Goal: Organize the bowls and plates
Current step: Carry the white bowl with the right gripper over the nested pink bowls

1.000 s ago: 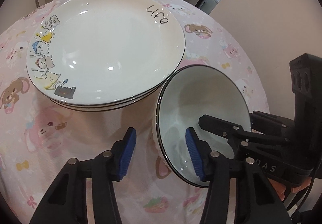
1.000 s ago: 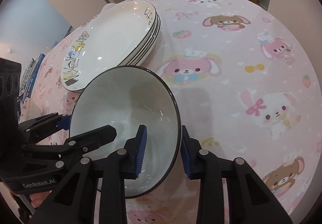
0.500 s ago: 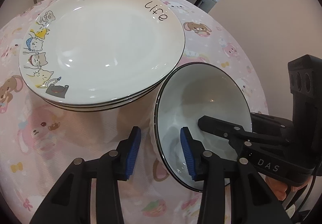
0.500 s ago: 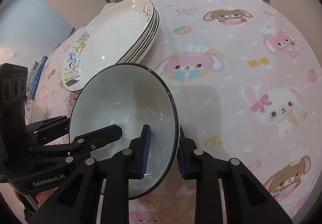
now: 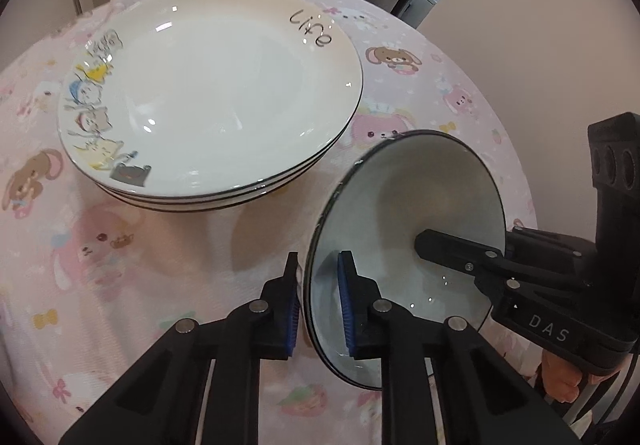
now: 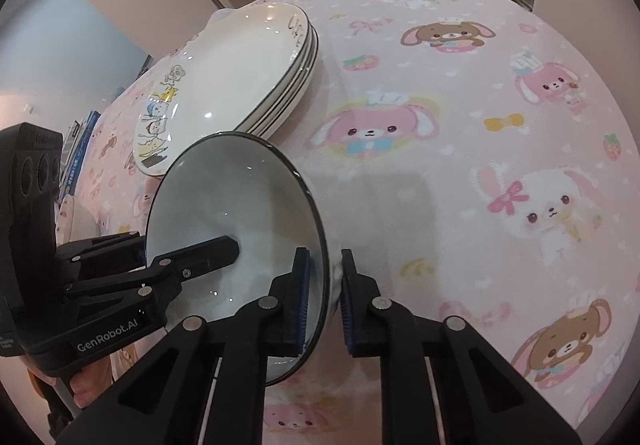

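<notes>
Plates stacked; the bowl is being held in the air beside them, not yet placed.

The pink cartoon-print surface (image 6: 460,173) is carrying the plate stack (image 5: 212,101), which is sitting with rims aligned, so that part of the task is looking done. Just beside the stack, on its near right side, the bowl (image 5: 404,229) is hanging tilted on edge above the cloth. The left gripper (image 5: 318,305) and the right gripper (image 6: 324,297) are both gripping it, each with jaws clenched across the rim, one pad inside and one outside, on opposite sides. No other bowls are showing, so setting this one down by the stack is probably what is remaining.
</notes>
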The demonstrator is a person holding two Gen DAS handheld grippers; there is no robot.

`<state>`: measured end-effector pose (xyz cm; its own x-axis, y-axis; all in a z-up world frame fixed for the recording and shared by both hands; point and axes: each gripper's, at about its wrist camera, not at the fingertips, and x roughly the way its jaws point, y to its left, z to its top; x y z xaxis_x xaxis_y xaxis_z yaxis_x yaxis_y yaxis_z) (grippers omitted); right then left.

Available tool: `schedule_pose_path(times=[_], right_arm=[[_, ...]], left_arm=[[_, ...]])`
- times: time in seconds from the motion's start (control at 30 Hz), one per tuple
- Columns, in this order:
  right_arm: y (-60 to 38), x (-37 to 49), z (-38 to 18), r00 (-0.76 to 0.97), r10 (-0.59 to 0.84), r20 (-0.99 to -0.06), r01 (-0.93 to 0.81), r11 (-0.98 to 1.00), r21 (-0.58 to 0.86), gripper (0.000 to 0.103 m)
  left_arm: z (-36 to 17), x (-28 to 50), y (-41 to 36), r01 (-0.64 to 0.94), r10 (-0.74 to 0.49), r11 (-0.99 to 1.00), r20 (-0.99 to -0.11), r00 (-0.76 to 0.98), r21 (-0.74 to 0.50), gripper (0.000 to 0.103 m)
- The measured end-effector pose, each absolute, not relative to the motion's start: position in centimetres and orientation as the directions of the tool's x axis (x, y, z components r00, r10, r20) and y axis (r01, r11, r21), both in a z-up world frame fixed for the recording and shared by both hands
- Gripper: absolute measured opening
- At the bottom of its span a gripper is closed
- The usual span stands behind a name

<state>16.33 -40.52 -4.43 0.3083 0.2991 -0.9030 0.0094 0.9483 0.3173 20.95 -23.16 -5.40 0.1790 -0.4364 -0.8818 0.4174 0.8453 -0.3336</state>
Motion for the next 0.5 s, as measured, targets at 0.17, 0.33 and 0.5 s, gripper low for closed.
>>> schedule_pose_path(times=[0.17, 0.33, 0.5], right_arm=[[-40.2, 15.9, -3.0, 0.322, 0.302, -0.897, 0.001, 0.948, 0.320, 0.012], [-38.9, 15.5, -1.5, 0.338, 0.307, -0.890, -0.026, 0.948, 0.317, 0.012], [-36.8, 15.3, -0.7, 0.316, 0.345, -0.884, -0.070, 0.937, 0.341, 0.011]], left_arm=[[-4.0, 20.2, -22.4, 0.421, -0.439, 0.846, -0.876, 0.201, -0.328, 0.015], [-2.8, 19.5, -20.7, 0.417, -0.449, 0.846, -0.866, 0.221, -0.332, 0.015], [-1.9, 18.1, -17.5, 0.406, -0.443, 0.855, -0.862, 0.247, -0.323, 0.014]])
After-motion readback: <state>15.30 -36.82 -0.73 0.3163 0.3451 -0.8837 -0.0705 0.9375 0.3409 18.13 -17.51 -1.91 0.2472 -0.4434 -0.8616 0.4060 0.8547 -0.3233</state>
